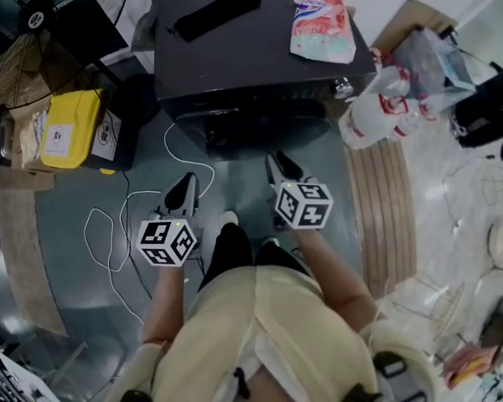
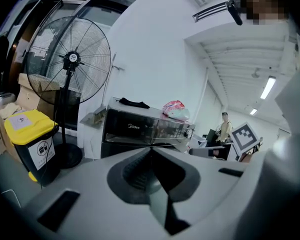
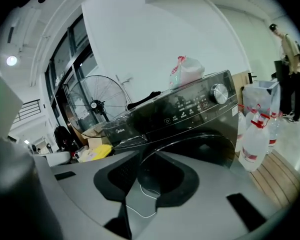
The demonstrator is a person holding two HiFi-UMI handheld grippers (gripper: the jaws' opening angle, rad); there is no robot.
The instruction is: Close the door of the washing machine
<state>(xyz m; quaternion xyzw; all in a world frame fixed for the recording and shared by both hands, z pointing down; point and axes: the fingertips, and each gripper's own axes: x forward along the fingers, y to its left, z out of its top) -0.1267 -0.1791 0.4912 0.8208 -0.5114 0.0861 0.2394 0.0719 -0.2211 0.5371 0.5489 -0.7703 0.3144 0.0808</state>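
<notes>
Left gripper [image 1: 187, 181] shut, right gripper [image 1: 277, 162] part-open (both empty), short of washing machine [image 1: 260, 48]: likely approach step; next, press door [image 3: 210, 151] closed.

At the upper left of my head view I see a fan [image 1: 33, 15], and below it a yellow bin [image 1: 67, 128]. A white cable [image 1: 124, 224] loops at left centre. At the top lie a black cloth [image 1: 216, 12] and a pink bag [image 1: 323, 23]. Bottles [image 1: 377, 111] stand to their right, with wood slats [image 1: 390, 208] below.
</notes>
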